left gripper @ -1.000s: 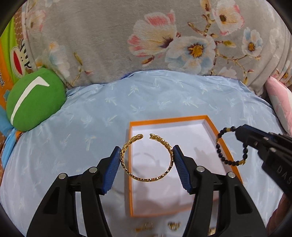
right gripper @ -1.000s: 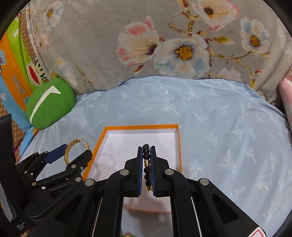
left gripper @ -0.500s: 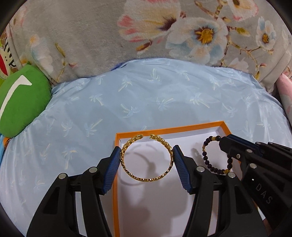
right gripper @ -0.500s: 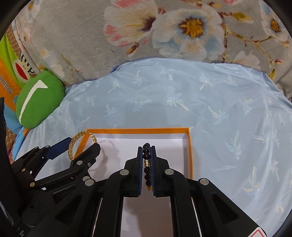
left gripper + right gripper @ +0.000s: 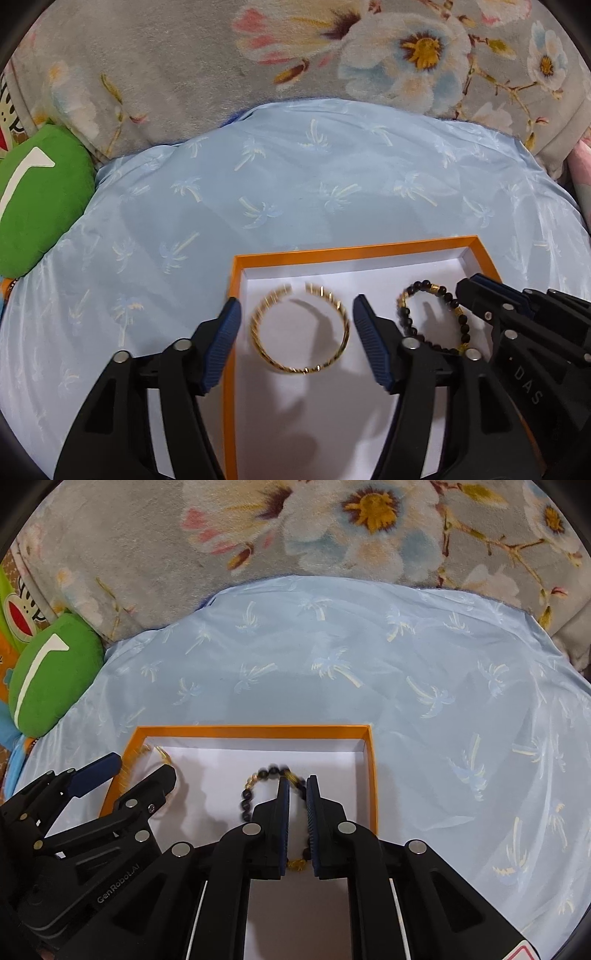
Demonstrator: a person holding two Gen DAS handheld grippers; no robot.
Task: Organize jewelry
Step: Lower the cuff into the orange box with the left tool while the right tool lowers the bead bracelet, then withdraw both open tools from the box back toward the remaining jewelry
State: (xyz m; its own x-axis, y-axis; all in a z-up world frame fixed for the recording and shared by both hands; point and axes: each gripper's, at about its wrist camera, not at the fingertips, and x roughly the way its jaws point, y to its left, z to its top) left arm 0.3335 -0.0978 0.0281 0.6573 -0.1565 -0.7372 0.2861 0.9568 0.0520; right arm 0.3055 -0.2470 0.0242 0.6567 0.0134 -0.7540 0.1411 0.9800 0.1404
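Observation:
An orange box with a white floor point(image 5: 347, 251) point(image 5: 372, 775) lies on the blue cloth. A gold open bangle point(image 5: 300, 328) is blurred, free between my left gripper's point(image 5: 297, 325) open blue pads, over the box floor. A black bead bracelet with gold beads point(image 5: 432, 317) point(image 5: 255, 790) hangs blurred by my right gripper point(image 5: 295, 797), whose pads are slightly parted and no longer pinch it. The bangle also shows at the box's left wall in the right wrist view point(image 5: 147, 755).
A light blue palm-print cloth point(image 5: 295, 184) covers the surface. A grey floral blanket point(image 5: 295, 55) rises behind it. A green plush cushion point(image 5: 37, 206) lies at the left edge. A pink item point(image 5: 580, 162) is at the far right.
Both grippers moved forward over the box. The left pads opened and let go of the gold bangle. The right pads parted and the bead bracelet is dropping out.

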